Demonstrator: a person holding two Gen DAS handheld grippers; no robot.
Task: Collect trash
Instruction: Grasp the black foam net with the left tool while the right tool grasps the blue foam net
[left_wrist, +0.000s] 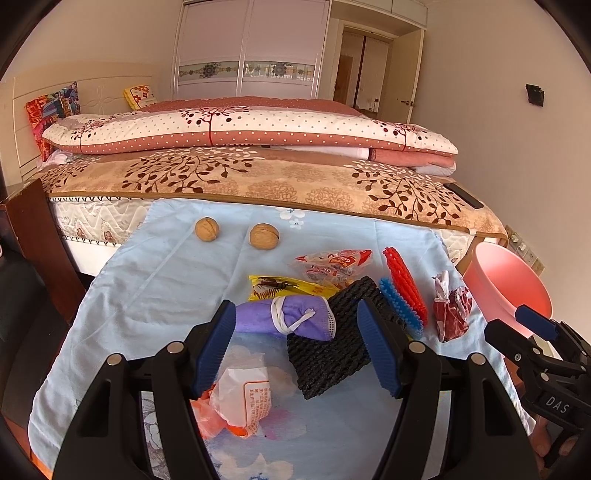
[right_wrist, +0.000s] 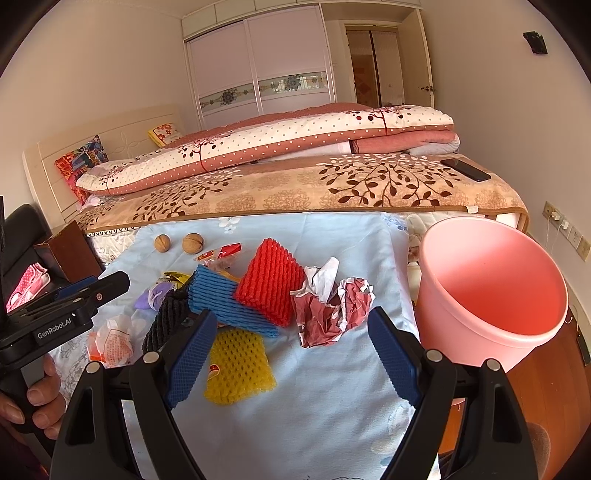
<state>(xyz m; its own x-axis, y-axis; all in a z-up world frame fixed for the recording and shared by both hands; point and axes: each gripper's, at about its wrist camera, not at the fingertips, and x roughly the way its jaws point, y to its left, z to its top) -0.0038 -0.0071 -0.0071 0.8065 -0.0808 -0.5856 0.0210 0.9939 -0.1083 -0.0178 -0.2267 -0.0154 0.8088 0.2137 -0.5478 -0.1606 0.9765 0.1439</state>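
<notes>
The round pink plastic bucket (right_wrist: 491, 291) stands beside the pale blue cloth (right_wrist: 332, 387), right of the trash. Both the left gripper (left_wrist: 295, 347) and right gripper (right_wrist: 291, 350) hover spread, empty. Only the right wrist view shows the yellow foam net (right_wrist: 240, 365); crumpled maroon paper (right_wrist: 332, 314) lies near the bucket.

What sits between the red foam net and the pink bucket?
Crumpled red-and-white paper lies between the red foam net and the pink bucket, on the blue cloth; clearest in the right wrist view.
</notes>
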